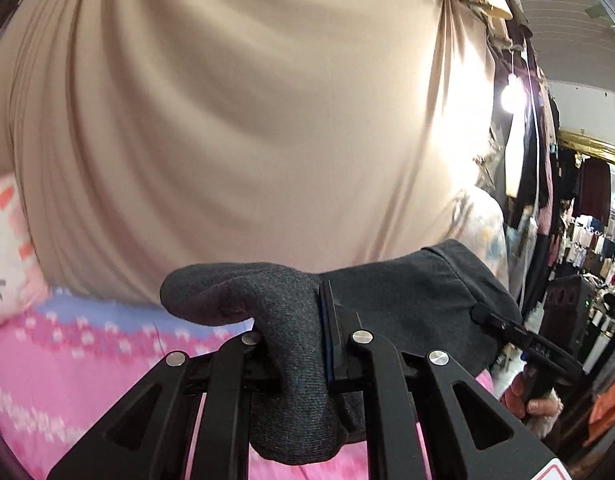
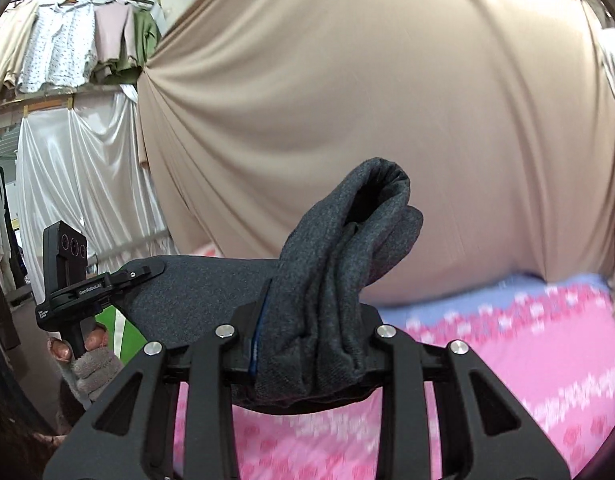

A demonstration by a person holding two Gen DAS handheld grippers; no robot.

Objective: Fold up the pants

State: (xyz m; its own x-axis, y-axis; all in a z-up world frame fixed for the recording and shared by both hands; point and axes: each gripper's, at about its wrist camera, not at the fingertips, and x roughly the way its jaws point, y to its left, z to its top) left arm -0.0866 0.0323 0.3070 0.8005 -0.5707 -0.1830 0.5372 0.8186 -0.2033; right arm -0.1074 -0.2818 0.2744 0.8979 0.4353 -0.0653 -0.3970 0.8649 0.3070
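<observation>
The left black gripper (image 1: 303,344) and right black gripper (image 2: 307,344) each pinch the soft dark grey pants (image 2: 339,264) (bunched up) above the pink patterned bedcover (image 2: 507,360).

We are seeing dark charcoal-grey pants (image 1: 407,292), finely flecked, showing between the black fingers of the left gripper (image 1: 303,344) and again in the black right gripper (image 2: 307,332). Beneath both tools a bedspread (image 2: 507,360) is showing pink with white speckled bands and a lilac-blue stripe. Ahead of them a plain beige curtain (image 1: 247,120) is hanging; left of the right gripper, a glossy white drape (image 2: 79,172).
</observation>
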